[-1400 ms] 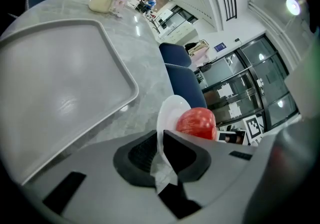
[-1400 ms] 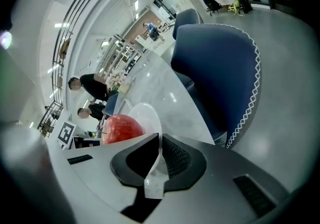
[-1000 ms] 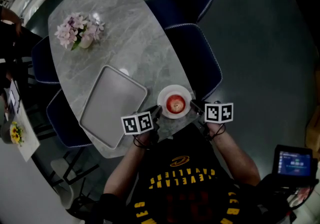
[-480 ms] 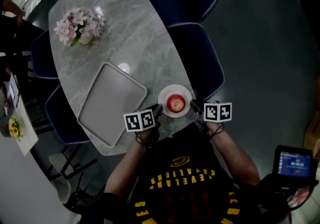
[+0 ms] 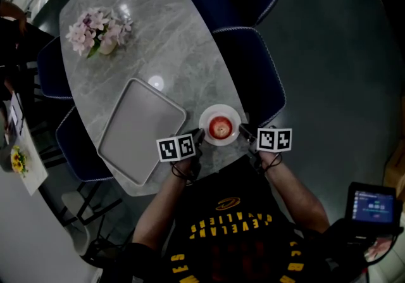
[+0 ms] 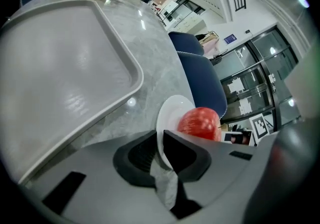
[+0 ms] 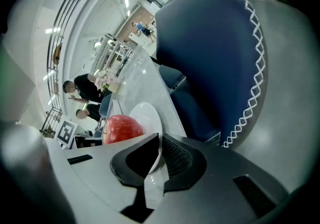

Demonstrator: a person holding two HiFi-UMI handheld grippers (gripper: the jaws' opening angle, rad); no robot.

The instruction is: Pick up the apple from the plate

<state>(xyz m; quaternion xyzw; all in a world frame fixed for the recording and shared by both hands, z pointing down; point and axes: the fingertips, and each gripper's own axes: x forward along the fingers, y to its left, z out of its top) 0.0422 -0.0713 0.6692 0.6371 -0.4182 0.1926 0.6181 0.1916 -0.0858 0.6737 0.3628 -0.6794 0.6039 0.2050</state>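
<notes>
The left gripper (image 5: 199,139) has its jaws pinched on the plate (image 5: 221,108) rim at eight o'clock. The apple (image 5: 221,128) sits mid-plate near the counter (image 5: 171,54) edge (untouched, I'd judge). The right gripper (image 5: 244,133) has its jaws clamped on the rim at four o'clock, so lifting the apple is still to do.

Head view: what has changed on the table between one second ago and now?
Nothing visibly changed. The left hand-held gripper and the right hand-held gripper still clamp opposite edges of the plate. The apple lies on the plate, and the tray is beside it.
</notes>
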